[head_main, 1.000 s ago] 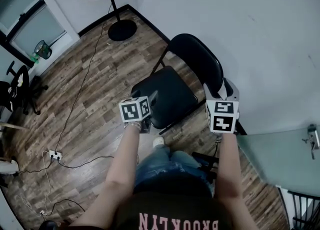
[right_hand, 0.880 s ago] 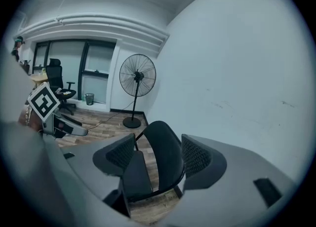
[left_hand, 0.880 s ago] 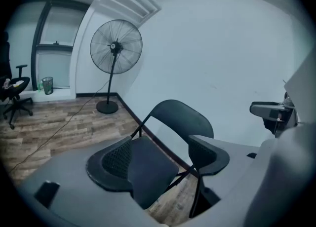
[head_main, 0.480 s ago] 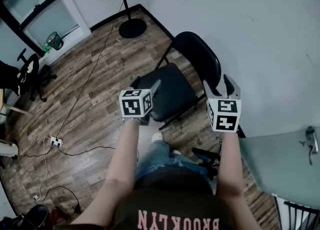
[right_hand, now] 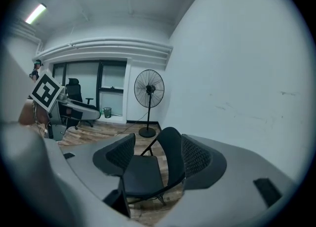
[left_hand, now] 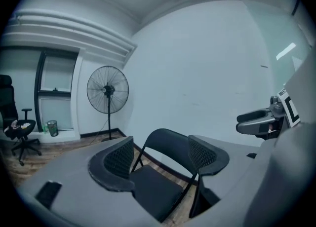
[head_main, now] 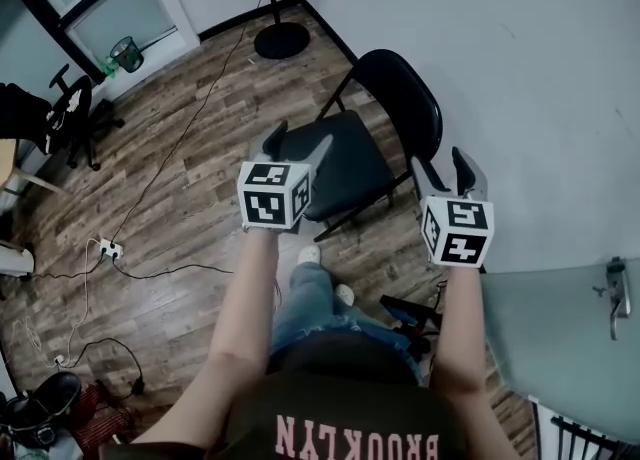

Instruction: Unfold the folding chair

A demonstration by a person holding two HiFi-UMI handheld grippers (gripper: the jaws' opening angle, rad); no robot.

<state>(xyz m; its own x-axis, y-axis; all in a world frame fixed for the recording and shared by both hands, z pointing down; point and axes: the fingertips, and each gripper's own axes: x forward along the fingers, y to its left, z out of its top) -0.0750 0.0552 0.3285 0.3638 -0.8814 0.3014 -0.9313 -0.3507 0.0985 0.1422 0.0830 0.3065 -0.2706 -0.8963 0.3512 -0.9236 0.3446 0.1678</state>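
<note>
Two grippers show in the head view, held out on bare forearms. The left gripper [head_main: 297, 145] overlaps the near edge of the seat in the picture, and the right gripper [head_main: 442, 168] sits off the backrest side, close to the white wall [head_main: 540, 68]. Folding chair [head_main: 345, 173] stands opened out on the wood floor [head_main: 190, 188] – seat level, backrest up, just beside the wall. Pedestal fan [head_main: 280, 40] is behind it; an office chair [head_main: 70, 113] and a small bin [head_main: 125, 53] are far left.

Left gripper view: jaws spread, nothing between the mesh pads. The chair is seen through the gap, apart from the tips, with the fan further back. The other gripper pokes in at the right edge.

Right gripper view: jaws also spread and empty – no contact with anything. The chair is framed between them from its side, clear of the pads. The left gripper's marker cube [right_hand: 47, 93] shows at the left.
</note>
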